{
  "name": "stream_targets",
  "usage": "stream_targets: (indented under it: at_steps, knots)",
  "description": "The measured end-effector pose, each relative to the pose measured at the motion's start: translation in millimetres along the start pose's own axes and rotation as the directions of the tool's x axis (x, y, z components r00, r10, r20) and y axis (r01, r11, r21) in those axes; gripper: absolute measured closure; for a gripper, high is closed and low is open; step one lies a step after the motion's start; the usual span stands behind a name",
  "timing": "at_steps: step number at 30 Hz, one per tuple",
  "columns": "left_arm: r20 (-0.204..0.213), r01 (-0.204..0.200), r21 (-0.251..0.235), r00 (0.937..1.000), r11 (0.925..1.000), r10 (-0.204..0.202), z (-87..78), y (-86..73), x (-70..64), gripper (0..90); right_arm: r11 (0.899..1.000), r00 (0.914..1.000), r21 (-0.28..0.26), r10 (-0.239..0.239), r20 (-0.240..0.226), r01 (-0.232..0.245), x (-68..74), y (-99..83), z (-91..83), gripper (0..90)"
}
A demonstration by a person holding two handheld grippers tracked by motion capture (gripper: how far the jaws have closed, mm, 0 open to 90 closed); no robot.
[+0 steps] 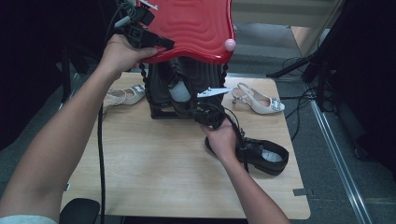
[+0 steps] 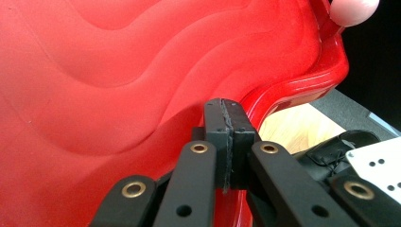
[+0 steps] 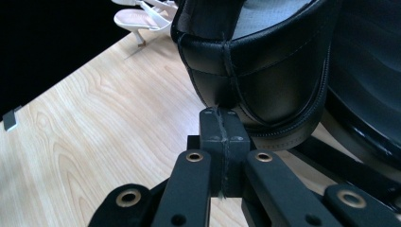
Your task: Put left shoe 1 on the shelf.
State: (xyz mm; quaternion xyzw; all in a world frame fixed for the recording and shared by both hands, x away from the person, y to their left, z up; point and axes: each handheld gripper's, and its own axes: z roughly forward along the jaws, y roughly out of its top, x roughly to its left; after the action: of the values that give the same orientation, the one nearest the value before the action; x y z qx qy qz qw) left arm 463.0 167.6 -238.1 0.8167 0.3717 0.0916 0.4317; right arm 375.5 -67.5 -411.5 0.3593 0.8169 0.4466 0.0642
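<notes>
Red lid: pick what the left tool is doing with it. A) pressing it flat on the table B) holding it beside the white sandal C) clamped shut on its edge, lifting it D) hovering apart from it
C: the left tool has its jaws closed on the rim of the red lid, which is raised above the black container.

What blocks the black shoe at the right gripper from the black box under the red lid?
Nothing visible. The left gripper holds the red lid raised off the black box, and the right gripper, shut on the lace of the black shoe, has it right at the opening.
</notes>
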Motion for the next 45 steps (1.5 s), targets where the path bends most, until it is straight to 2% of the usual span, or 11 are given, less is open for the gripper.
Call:
stream_targets:
  at_steps: [14,17,27,29,34,39,41,45]
  knots:
    - [-0.002,0.004,-0.003,1.0000,1.0000,-0.004,-0.1,-0.5,-0.4,90.0,1.000,1.0000,0.002,0.006,0.007,-0.006,3.1,33.4,28.6,90.0]
    - [-0.003,0.003,-0.003,1.0000,1.0000,-0.003,-0.1,-0.5,-0.6,90.0,1.000,0.9998,-0.006,0.016,0.008,-0.016,4.6,36.7,33.5,90.0]
    - [-0.005,0.002,-0.006,1.0000,1.0000,-0.002,-0.5,-1.2,-1.0,90.0,1.000,0.9998,-0.029,0.001,0.021,0.000,14.8,51.2,57.3,90.0]
    - [-0.004,0.003,-0.006,1.0000,1.0000,-0.003,-0.4,-1.1,-0.6,90.0,0.999,0.9998,-0.030,0.017,0.014,-0.016,15.1,53.6,62.5,90.0]
    - [-0.009,0.001,-0.012,1.0000,0.9999,-0.001,-0.5,-2.1,-1.4,90.0,0.999,0.9982,-0.015,0.041,-0.044,-0.042,16.4,52.5,74.1,90.0]
    - [0.001,0.018,-0.009,0.9998,0.9998,-0.018,-0.6,-0.5,0.4,89.6,0.998,0.9974,-0.046,0.027,-0.068,-0.030,21.0,46.1,65.6,90.0]
    - [0.010,0.048,-0.013,0.9988,0.9988,-0.048,-0.7,0.7,1.2,86.3,0.999,0.9969,-0.053,0.005,-0.079,-0.009,23.6,43.5,57.9,90.0]
    - [0.035,0.070,-0.021,0.9970,0.9974,-0.069,-3.3,3.5,0.6,78.5,0.998,0.9945,-0.054,-0.036,-0.099,0.030,25.8,35.5,43.0,86.8]
